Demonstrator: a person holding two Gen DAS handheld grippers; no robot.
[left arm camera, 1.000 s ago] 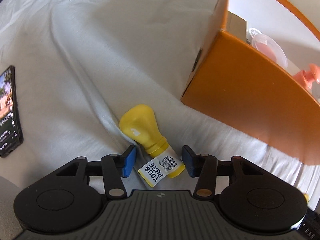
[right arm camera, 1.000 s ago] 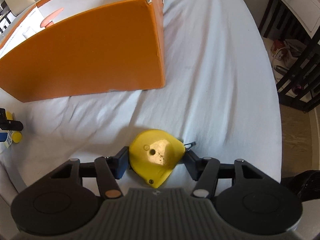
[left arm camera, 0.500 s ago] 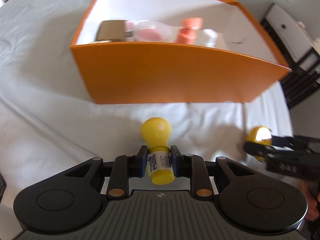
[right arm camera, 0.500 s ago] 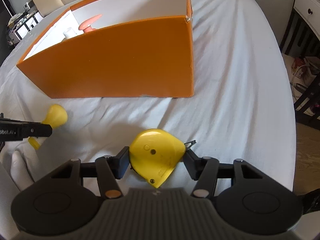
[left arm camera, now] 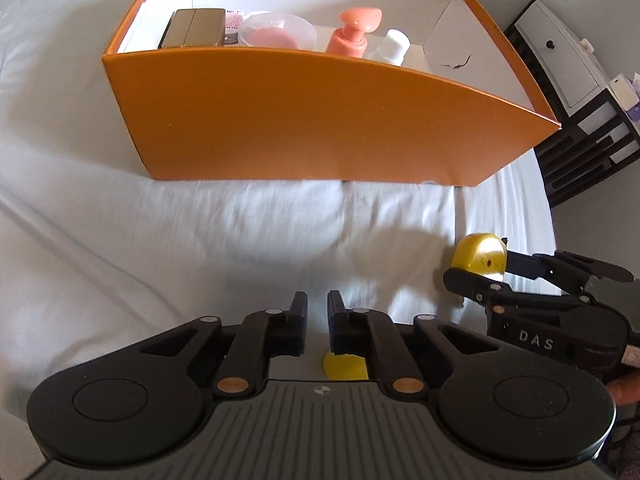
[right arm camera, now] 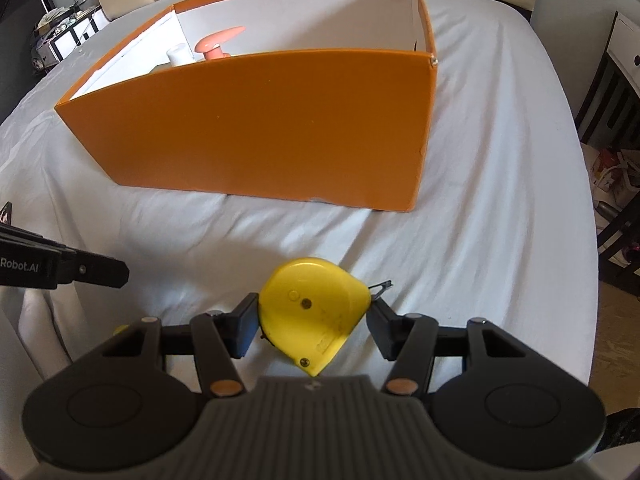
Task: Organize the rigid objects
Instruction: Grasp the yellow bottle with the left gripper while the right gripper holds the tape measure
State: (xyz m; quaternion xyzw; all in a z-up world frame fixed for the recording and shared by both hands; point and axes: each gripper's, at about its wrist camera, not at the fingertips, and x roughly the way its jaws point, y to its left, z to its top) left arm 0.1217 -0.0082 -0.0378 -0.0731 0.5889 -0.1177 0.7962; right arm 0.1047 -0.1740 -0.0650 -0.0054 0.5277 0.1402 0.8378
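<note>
Two hand-held grippers faced the orange box point(right arm camera: 256, 120): the right point(right arm camera: 312, 314) clamped on a yellow tape measure point(right arm camera: 312, 308) above the bed point(right arm camera: 500, 200); the left point(left arm camera: 317, 312) nearly closed, a yellow bottle point(left arm camera: 346, 366) (barely visible) below it. Carrying step; next, lift over the wall, release inside

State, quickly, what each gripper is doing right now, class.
Left gripper: jaws nearly closed; a yellow plastic piece shows beneath them, but whether they grip it cannot be told.
Right gripper: closed on the yellow teardrop-shaped plastic tape measure.
</note>
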